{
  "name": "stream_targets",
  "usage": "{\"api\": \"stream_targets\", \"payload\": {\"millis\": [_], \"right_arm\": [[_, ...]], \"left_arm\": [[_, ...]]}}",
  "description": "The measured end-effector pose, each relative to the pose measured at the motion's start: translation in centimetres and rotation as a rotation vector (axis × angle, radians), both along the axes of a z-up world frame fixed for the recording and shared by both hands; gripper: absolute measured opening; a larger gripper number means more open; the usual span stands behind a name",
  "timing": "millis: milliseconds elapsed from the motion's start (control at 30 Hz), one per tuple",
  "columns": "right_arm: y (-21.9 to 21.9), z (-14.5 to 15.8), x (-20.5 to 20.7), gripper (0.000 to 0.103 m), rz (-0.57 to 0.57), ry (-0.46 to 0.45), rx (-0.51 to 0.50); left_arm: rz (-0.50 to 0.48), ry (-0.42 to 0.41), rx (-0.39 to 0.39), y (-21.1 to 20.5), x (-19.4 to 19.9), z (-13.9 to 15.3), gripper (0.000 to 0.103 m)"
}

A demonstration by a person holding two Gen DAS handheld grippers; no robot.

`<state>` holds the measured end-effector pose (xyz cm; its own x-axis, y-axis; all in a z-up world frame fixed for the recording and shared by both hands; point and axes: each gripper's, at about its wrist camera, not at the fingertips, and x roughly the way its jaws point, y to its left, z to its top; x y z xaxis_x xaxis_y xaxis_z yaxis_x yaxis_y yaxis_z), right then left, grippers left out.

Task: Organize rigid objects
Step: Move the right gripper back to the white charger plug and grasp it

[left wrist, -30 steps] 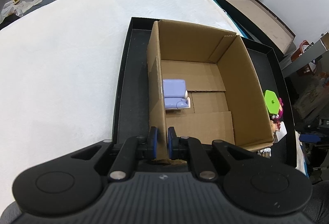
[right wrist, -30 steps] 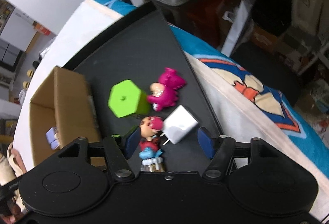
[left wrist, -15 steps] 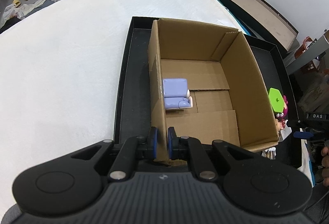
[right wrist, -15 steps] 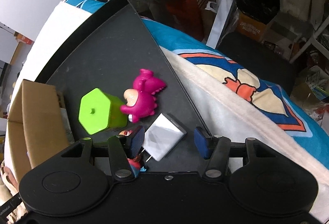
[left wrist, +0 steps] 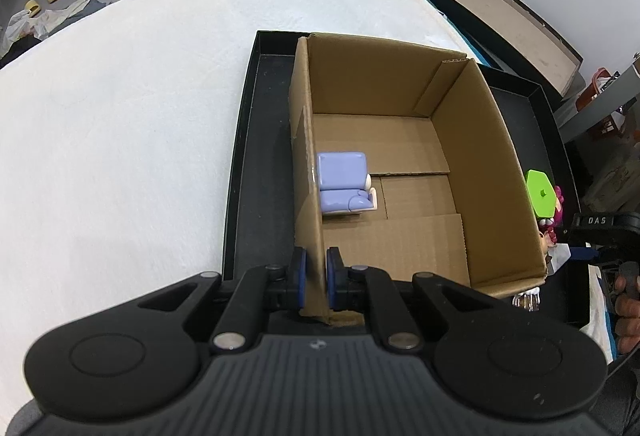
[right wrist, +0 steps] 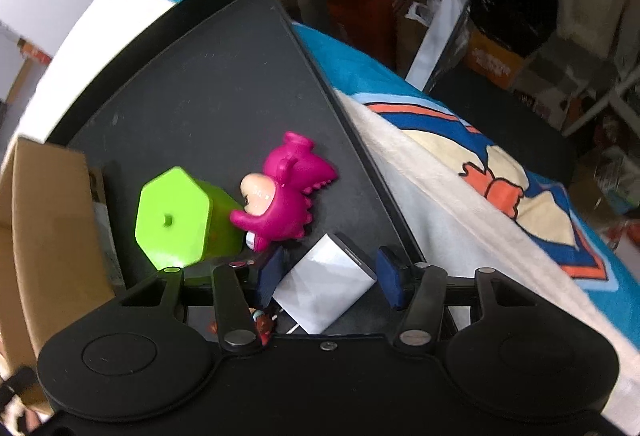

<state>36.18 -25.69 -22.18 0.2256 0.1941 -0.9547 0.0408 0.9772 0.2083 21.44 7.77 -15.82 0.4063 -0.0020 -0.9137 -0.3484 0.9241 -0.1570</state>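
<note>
Lower now, right tongs (right wrist: 326, 278) straddle white charger (right wrist: 326, 286) — "DAS" (left wrist: 597, 221) legible.

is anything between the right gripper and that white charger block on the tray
Nothing visible does. The white charger block already lies between the fingers of the right gripper, whose pads do not yet press it. The pink dinosuit figure lies close beside the left finger, outside the gap.
</note>
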Motion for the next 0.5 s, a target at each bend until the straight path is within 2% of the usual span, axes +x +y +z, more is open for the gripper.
{"api": "stream_targets", "payload": {"millis": [200,500], "right_arm": [[0.4,0.1,-0.5,0.052,0.045,-0.001,-0.054],[0.1,0.0,-1.5,0.052,0.041,0.069,-0.096]], "left_arm": [[0.005,-0.001,-0.002,0.0,-0.1,0.0,0.010],[0.012,-0.015,-0.012,0.2,-0.3,0.0,0.010]]}}
